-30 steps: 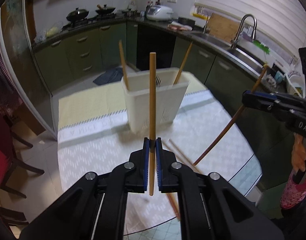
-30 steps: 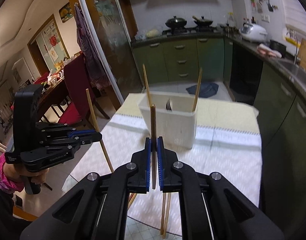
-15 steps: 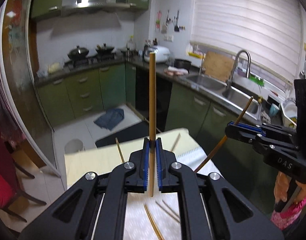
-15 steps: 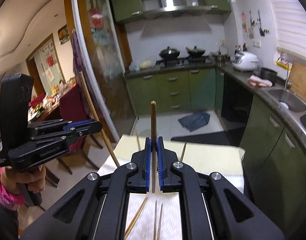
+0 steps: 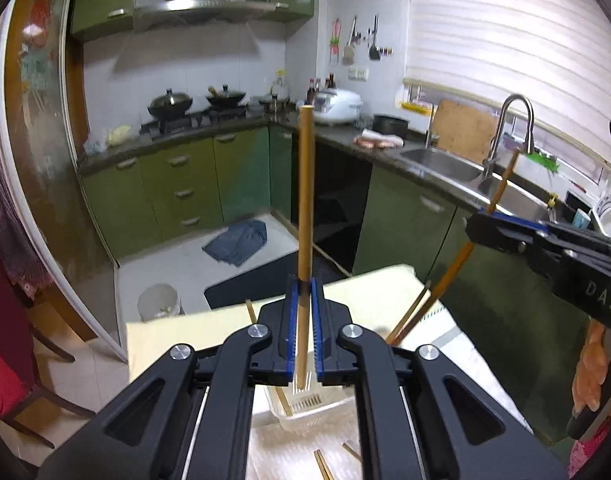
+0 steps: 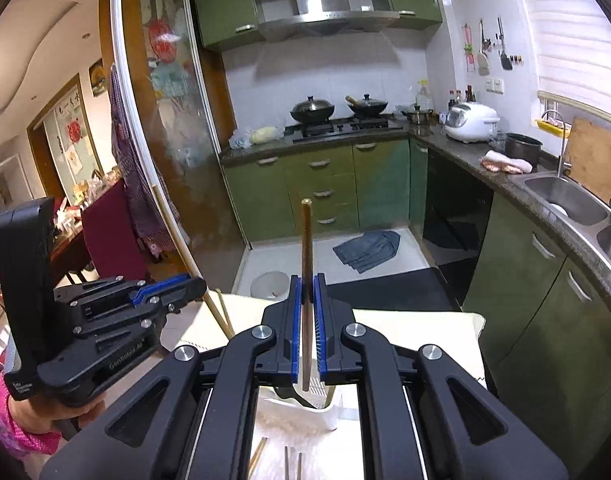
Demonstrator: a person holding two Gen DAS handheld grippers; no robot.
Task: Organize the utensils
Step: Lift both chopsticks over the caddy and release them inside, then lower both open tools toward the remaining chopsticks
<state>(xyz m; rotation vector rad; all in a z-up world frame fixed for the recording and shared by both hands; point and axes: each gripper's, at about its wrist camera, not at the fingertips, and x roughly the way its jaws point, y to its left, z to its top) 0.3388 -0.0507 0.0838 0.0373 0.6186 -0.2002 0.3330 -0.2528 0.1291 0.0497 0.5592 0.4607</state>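
My left gripper (image 5: 303, 312) is shut on a wooden chopstick (image 5: 305, 200) held upright, its lower end over the white utensil basket (image 5: 309, 412). My right gripper (image 6: 306, 312) is shut on a second chopstick (image 6: 306, 248), also upright, its tip above the basket (image 6: 325, 412). Each gripper shows in the other's view: the right one (image 5: 481, 226) with its slanted chopstick (image 5: 453, 264), the left one (image 6: 193, 284) with its chopstick (image 6: 185, 248). Other chopsticks (image 5: 409, 312) lean in the basket. Loose chopsticks (image 6: 293, 464) lie on the table before it.
The table carries a white patterned cloth (image 5: 445, 340) and a yellow mat (image 6: 417, 328). Beyond it are green kitchen cabinets (image 6: 321, 188), a stove with woks (image 6: 337, 112), a sink (image 5: 445, 160), and a white bin (image 5: 159, 300) on the floor. A red chair (image 6: 113, 236) stands left.
Both grippers have risen and moved forward over the basket, which now sits low between the fingers. The chopsticks stay gripped and upright.
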